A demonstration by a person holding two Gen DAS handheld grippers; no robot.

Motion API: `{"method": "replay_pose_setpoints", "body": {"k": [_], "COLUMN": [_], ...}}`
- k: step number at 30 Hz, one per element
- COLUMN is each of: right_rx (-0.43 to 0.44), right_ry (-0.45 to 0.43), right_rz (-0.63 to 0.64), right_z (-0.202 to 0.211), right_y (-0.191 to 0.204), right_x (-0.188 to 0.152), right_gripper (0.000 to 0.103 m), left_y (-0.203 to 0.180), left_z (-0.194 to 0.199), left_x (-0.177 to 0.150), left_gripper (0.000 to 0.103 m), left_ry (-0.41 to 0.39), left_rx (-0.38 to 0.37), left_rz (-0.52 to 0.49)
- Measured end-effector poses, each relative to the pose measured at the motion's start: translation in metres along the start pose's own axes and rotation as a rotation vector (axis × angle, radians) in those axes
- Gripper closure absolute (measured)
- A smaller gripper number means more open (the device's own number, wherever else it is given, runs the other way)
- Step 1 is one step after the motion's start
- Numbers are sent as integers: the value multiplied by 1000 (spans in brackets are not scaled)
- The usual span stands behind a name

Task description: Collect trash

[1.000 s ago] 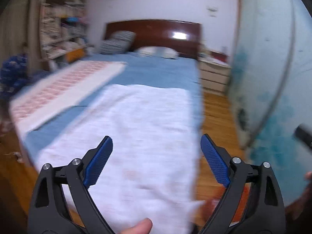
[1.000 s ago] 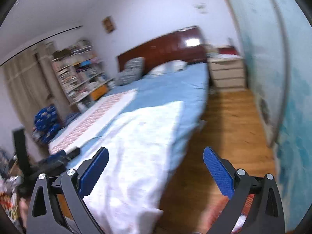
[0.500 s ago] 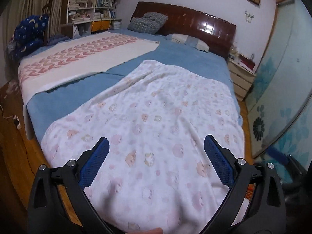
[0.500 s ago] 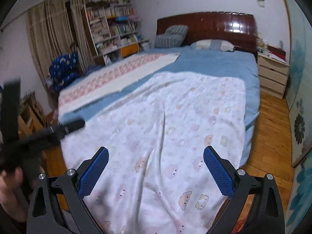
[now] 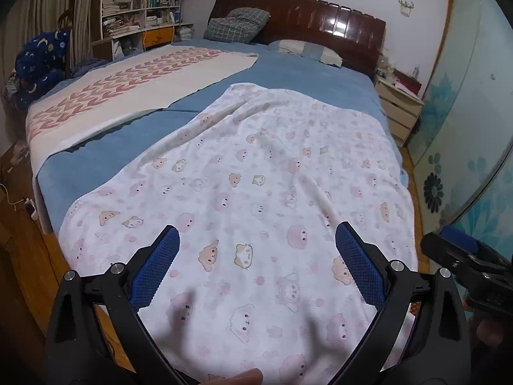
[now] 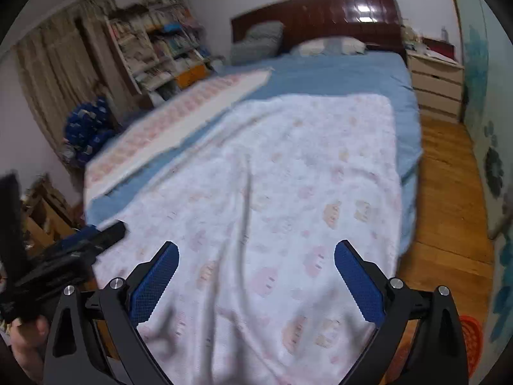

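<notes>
No piece of trash shows clearly in either view. My left gripper (image 5: 258, 231) is open above the foot of a bed, over a white blanket (image 5: 256, 176) printed with pink animals, and nothing is between its blue pads (image 5: 154, 269). My right gripper (image 6: 256, 248) is open and empty too, over the same blanket (image 6: 288, 176) a little further right. Each gripper appears in the other's view: the right gripper (image 5: 465, 263) at the right edge, the left gripper (image 6: 80, 243) at the left edge with a hand under it. An orange mesh basket (image 6: 471, 340) sits on the floor at lower right.
A blue bedsheet (image 5: 304, 73), a white and pink patterned cover (image 5: 128, 89), pillows and a dark headboard (image 5: 320, 19) lie beyond. Bookshelves (image 5: 138, 3) stand at left. A nightstand (image 6: 436, 86), wooden floor (image 6: 445, 192) and a flowered sliding door (image 5: 465, 128) are at right.
Both views have swung from the floor and wall at the right onto the bed and dropped closer to the blanket. The left view has held nearly still for the last half second.
</notes>
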State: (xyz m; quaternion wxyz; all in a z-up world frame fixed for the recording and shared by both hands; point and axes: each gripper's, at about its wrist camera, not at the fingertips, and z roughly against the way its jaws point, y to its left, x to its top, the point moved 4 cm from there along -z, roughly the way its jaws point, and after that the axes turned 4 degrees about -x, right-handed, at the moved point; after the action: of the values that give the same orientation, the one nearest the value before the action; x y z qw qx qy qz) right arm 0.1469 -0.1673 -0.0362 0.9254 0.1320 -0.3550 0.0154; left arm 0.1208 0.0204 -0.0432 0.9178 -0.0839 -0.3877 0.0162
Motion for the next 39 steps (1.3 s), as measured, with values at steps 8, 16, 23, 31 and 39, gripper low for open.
{"method": "replay_pose_setpoints", "body": {"k": [8,16,23,31,39], "right_rx": [18,19,-3,-6,-4], "right_ry": [-12,-6,-27,-28,-49], "right_rz": [-4,2,61,82,87], "right_z": [7,9,14,15,18], "right_y": [-3,-3,5,8,11], "right_x": [-4,-6,-7,-8,-6], "right_gripper": [7,7,7,7,7], "left_y": [1,1,0,-1,1], "left_z": [6,7,7,7,7], "left_x": [-2,-3,-3,-4,-1], "left_gripper": [6,6,6,6,6], "left_ry": [0,2,3,7,2], "left_rx": [-4,2,-9,-5,-10], "left_rz": [16,17,11,8,14]}}
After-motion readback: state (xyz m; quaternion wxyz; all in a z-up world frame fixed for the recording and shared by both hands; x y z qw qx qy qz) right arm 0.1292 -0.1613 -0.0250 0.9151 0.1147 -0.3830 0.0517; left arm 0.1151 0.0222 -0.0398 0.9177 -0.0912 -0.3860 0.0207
